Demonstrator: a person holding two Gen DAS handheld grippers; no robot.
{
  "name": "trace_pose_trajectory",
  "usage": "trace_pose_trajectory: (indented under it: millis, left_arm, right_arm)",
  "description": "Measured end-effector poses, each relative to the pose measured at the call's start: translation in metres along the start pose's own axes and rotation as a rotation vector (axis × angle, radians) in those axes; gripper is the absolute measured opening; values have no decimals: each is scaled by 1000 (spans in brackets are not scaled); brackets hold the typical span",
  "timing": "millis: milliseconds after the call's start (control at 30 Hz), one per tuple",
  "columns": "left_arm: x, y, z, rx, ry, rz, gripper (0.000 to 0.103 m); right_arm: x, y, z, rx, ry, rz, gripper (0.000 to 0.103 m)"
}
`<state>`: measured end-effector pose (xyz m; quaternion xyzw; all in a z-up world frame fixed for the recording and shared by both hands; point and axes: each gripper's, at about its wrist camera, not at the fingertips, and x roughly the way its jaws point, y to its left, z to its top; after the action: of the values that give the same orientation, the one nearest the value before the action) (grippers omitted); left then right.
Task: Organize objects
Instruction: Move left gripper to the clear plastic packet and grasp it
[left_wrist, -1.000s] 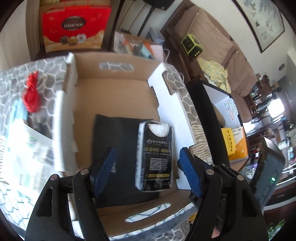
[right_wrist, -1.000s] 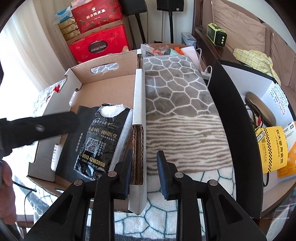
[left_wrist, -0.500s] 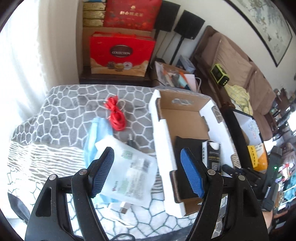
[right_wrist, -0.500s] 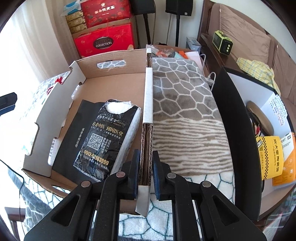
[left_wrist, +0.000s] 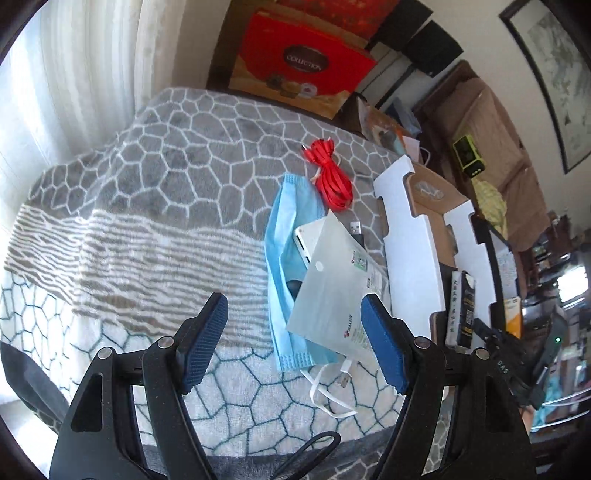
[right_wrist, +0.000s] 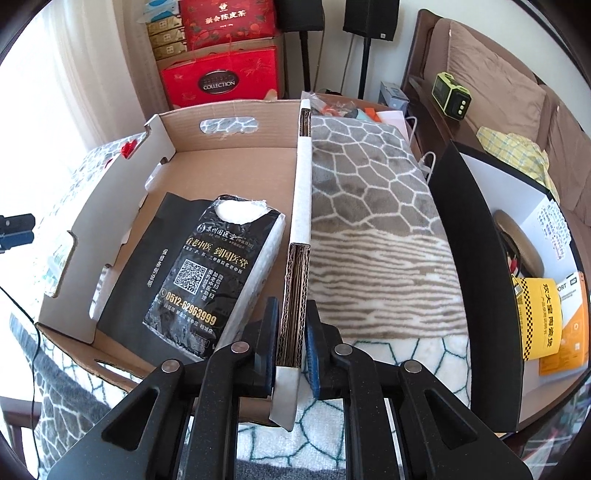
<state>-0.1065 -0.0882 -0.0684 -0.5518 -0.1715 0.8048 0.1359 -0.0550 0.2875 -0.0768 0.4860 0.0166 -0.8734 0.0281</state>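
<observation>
- Left wrist view: the left gripper hung with its blue pads spread wide and nothing between them, above the grey honeycomb blanket. Just ahead lay a clear plastic pouch overlapping a blue face mask, with a red cable bundle beyond and a white USB cable nearer. The cardboard box stood to the right of them.
- Right wrist view: the right gripper was pressed onto the right wall of the cardboard box, pinching it. Inside lay a black tissue pack atop a flat black bag.
</observation>
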Motion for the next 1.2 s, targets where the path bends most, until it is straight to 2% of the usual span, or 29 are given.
trace_pose_trajectory:
  millis: [233, 433, 500, 667, 700, 800, 933, 967, 1000, 1033, 1200]
  left_arm:
    - [18, 2, -3, -36, 41, -64, 71]
    - [22, -5, -3, -42, 44, -137, 66]
    - [21, -8, -2, -41, 33, -148, 59]
    - [16, -12, 1, -39, -28, -122, 44]
    - [15, -11, 2, -43, -37, -135, 36]
    - [12, -10, 3, -67, -48, -188, 35]
    - [15, -9, 6, -88, -56, -184, 35]
    - [16, -7, 7, -97, -58, -174, 32]
    - [17, -6, 8, -105, -59, -167, 14]
    - [18, -5, 8, -113, -60, -171, 8]
    - [8, -4, 7, -140, -86, -218, 3]
  right_arm:
    - [0, 1, -1, 1, 4, -3, 12]
    - [0, 0, -1, 2, 4, -3, 12]
    - [1, -1, -2, 6, 5, 1, 12]
    - [3, -3, -3, 13, 10, 3, 12]
    - [3, -3, -3, 14, 11, 4, 12]
    - [4, -3, -4, 19, 13, 5, 12]
    - [3, -3, -4, 22, 14, 4, 12]
    - [3, -2, -4, 21, 14, 4, 12]
    - [3, -2, -4, 22, 14, 5, 12]
    - [3, -3, -4, 22, 15, 7, 12]
    - [3, -3, -4, 22, 15, 6, 12]
